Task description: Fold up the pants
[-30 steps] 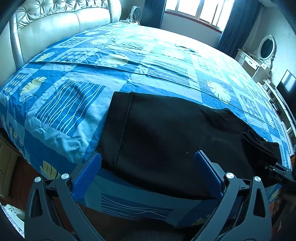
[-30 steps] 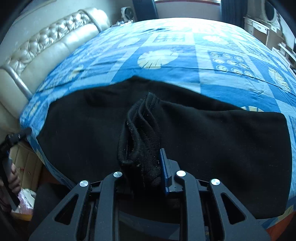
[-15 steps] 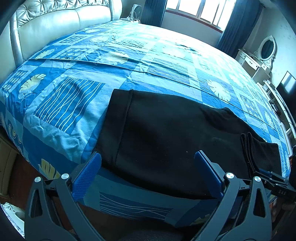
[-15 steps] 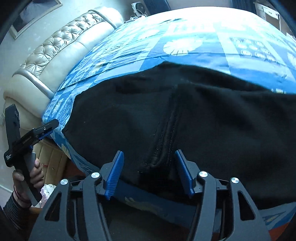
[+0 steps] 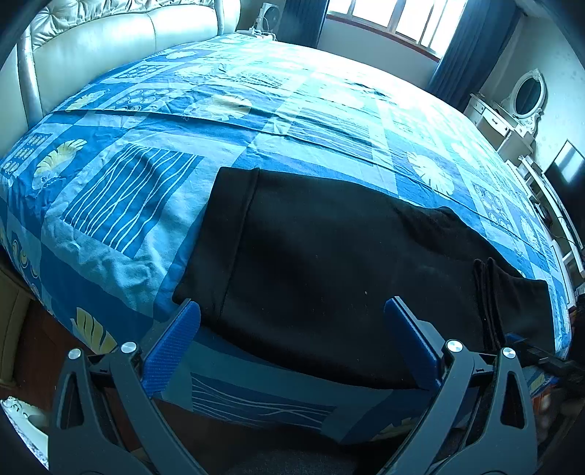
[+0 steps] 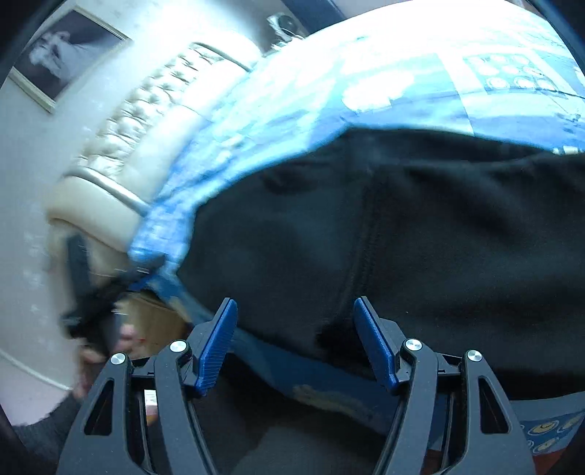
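Black pants point(image 5: 329, 255) lie flat along the near edge of the bed, with the hem band at the left end and a ribbed fold edge point(image 5: 484, 292) near the right end. They also show in the right wrist view point(image 6: 420, 237). My left gripper point(image 5: 292, 329) is open and empty, its blue pads over the pants' near edge. My right gripper point(image 6: 296, 329) is open and empty just off the bed edge, in front of the ribbed seam point(image 6: 358, 255). The right gripper body shows at the far right of the left wrist view point(image 5: 541, 356).
The bed carries a blue patterned cover point(image 5: 128, 190) and has a cream tufted headboard point(image 5: 109, 33) to the left. A white dresser with an oval mirror point(image 5: 526, 98) stands at the right wall. The left hand and its gripper show blurred at the left of the right wrist view point(image 6: 95, 314).
My right gripper has opened and let go of the bunched pants fabric, which now lies flat. It has drawn back off the bed edge and swung. The left gripper has hardly moved.
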Demonstrator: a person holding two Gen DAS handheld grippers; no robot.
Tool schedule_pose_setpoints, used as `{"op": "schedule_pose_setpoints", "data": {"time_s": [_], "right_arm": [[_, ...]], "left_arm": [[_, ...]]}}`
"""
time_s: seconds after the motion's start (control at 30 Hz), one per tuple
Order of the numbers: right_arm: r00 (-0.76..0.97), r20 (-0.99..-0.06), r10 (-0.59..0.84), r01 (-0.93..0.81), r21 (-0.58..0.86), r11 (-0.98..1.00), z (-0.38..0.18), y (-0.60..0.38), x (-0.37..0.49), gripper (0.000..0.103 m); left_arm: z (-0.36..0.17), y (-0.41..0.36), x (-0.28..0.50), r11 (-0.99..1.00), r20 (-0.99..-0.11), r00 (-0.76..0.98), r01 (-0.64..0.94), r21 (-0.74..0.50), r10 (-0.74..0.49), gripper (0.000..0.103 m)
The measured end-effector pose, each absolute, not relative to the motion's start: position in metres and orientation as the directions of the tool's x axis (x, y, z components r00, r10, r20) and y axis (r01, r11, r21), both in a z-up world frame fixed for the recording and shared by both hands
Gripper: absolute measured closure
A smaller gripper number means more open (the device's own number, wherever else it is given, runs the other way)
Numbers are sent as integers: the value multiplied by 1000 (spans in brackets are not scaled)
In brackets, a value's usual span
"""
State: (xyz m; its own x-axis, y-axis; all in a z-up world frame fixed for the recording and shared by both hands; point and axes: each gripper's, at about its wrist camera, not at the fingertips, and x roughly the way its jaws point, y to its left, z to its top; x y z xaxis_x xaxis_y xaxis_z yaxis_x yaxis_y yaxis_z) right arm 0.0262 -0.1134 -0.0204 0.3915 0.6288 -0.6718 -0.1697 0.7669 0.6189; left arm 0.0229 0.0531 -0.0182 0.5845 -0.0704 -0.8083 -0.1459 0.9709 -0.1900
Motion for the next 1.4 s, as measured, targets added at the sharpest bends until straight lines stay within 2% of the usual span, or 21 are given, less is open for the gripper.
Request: {"op": "schedule_pose_setpoints", "data": {"time_s": [0.13,0.27,0.37,0.5,0.53,0.57,0.6,0.63,0.73,0.83,1.07,1.17,1.3,1.33,1.37,1.4], "right_arm": [[521,-563,641,-144,683,716,14,-194,12,36],[686,-499,530,32,748,663,12,-296,-3,35],[732,-544,409,206,750,629,-14,-356,-5,35],[701,-560,441,314,798,515,-62,-383,11,37],[696,-558,453,330,808,488,-73,-386,17,43],[687,-554,470,340,817,466,-82,-387,21,57],[675,-552,490,348,824,448,-90,-386,24,66],[649,-580,492,377,807,454,-100,-384,28,78],[631,-613,475,391,780,488,-108,-381,30,84],[637,-612,470,390,781,488,-104,-380,30,83],[646,-554,526,347,826,443,-93,-376,-3,63],[643,-535,548,341,841,420,-95,-375,-27,58],[653,-492,576,339,870,359,-106,-375,-53,57],[658,-486,575,341,873,348,-109,-376,-56,60],[659,-494,568,347,869,354,-111,-376,-52,67],[651,-524,549,361,850,383,-115,-374,-51,71]], "left_arm": [[-19,53,23,969,-812,578,-145,-200,-81,2],[-20,52,22,967,-813,575,-141,-211,-93,2],[-21,50,22,969,-813,574,-135,-208,-95,2],[-23,48,23,969,-820,564,-132,-209,-100,2],[-23,48,23,969,-821,563,-133,-209,-100,2],[-24,48,23,969,-821,562,-133,-208,-100,2],[-24,47,23,970,-822,561,-132,-206,-99,2],[-25,47,23,970,-824,559,-131,-205,-98,2],[-26,46,23,969,-827,553,-132,-209,-103,2],[-27,46,24,969,-829,549,-128,-211,-108,2],[-24,45,20,970,-824,556,-123,-209,-107,2],[-24,45,20,970,-825,555,-122,-208,-107,2],[-23,42,19,972,-825,555,-116,-205,-108,2],[-23,41,18,972,-824,556,-115,-203,-106,2],[-23,40,18,973,-824,557,-114,-200,-104,2],[-23,40,18,974,-824,557,-114,-198,-102,2]]}}
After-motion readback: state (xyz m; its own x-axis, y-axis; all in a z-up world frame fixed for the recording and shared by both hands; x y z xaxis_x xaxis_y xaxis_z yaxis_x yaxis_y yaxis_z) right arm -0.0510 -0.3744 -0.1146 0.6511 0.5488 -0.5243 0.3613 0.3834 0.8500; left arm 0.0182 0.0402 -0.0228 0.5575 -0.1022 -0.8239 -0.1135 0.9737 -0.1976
